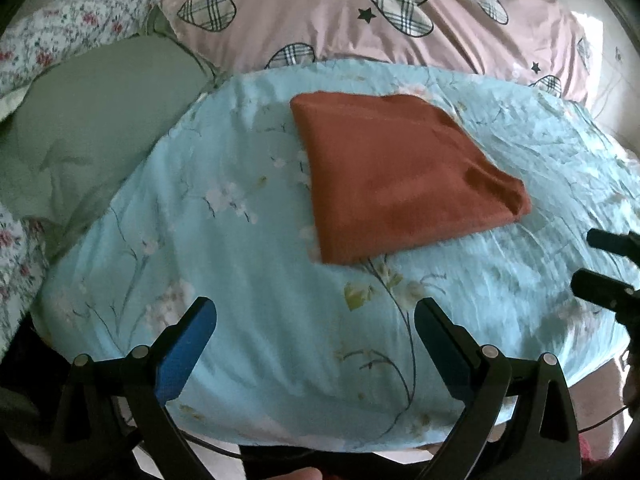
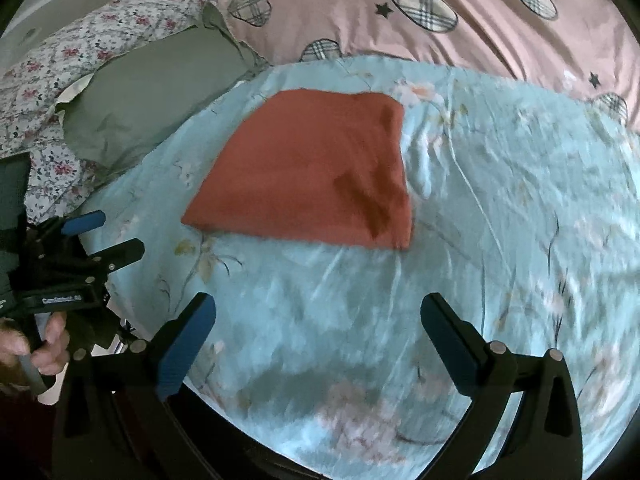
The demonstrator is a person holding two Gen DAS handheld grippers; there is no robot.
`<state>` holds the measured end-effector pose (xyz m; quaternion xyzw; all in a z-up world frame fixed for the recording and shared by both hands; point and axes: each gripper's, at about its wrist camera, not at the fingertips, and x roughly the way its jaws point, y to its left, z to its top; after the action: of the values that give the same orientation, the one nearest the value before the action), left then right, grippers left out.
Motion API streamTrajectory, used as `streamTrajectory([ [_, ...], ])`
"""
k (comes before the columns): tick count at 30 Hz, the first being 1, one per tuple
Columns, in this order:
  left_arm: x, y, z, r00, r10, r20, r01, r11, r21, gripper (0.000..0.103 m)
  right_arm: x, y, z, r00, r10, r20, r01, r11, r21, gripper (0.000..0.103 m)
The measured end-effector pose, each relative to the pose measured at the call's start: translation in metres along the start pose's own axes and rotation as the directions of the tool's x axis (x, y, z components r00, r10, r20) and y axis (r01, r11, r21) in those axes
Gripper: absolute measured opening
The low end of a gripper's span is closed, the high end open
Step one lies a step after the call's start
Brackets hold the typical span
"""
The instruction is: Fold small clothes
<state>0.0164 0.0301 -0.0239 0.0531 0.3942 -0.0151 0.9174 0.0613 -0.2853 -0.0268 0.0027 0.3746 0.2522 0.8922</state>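
A rust-red cloth (image 1: 396, 176) (image 2: 316, 172) lies folded into a flat, roughly square packet on the light blue floral sheet (image 1: 256, 280) (image 2: 500, 200). My left gripper (image 1: 316, 312) hovers open over the sheet, short of the cloth's near corner, with nothing between its blue pads. My right gripper (image 2: 318, 312) is also open and empty, a little back from the cloth's near edge. In the right wrist view the left gripper (image 2: 104, 236) shows at the left edge, held by a hand (image 2: 36, 348). The right gripper's fingertips (image 1: 608, 264) show at the right edge of the left wrist view.
A grey-green pillow (image 1: 100, 128) (image 2: 160, 92) lies left of the blue sheet. Behind it is a pink cover with plaid hearts (image 1: 360, 16) (image 2: 400, 12). A white floral quilt (image 1: 72, 24) (image 2: 80, 52) sits at the far left. The sheet's near edge (image 1: 320, 436) drops off below my grippers.
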Motion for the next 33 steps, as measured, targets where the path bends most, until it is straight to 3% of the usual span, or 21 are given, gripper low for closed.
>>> streamTrajectory([
  [13, -0.006, -0.001, 0.044, 0.996, 0.076, 0.05, -0.077, 0.997, 0.013, 0.1, 0.002, -0.006, 0.034, 1.0, -0.001, 0.01, 0.001, 1.0, 0.018, 0.102],
  [33, 0.02, -0.006, 0.036, 0.995, 0.099, -0.013, -0.098, 0.995, 0.036, 0.1, 0.029, 0.0, 0.036, 0.998, -0.002, -0.07, 0.003, 1.0, 0.01, 0.102],
])
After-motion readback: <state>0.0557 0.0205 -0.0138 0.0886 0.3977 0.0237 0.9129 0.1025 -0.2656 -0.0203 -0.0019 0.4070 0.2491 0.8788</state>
